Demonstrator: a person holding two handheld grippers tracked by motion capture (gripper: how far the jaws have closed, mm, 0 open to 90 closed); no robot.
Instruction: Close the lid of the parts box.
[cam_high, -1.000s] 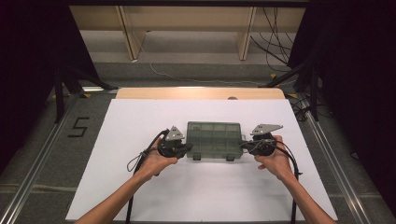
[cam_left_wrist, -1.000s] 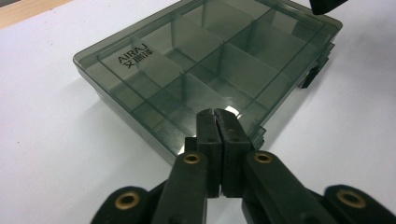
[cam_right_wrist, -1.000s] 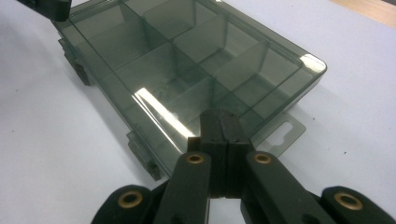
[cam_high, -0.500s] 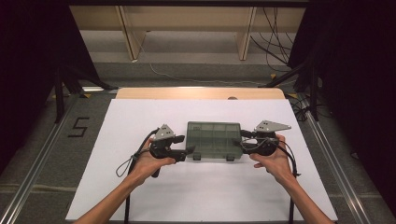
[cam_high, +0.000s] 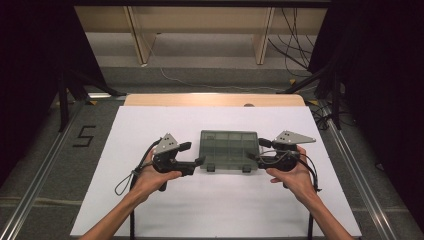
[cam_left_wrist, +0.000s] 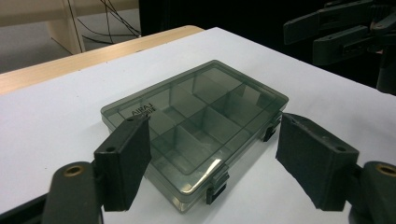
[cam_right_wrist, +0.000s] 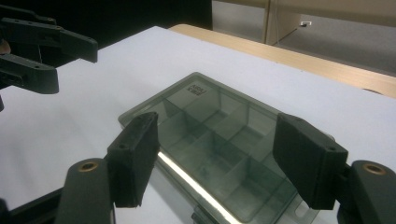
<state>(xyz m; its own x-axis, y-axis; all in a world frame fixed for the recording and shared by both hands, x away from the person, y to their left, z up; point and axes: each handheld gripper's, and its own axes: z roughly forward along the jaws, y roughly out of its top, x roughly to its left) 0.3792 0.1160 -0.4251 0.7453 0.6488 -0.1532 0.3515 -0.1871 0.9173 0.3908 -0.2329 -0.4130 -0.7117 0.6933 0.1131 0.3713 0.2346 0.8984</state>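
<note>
My left gripper (cam_high: 196, 153) and right gripper (cam_high: 254, 150) have both just been opening; their jaws stand spread with nothing between them, one at each short end of the compartment box (cam_high: 229, 149). The box lies flat and shut on the white worktop (cam_high: 150, 210), latches toward me. I judge it set down; opening the lid is left.
</note>
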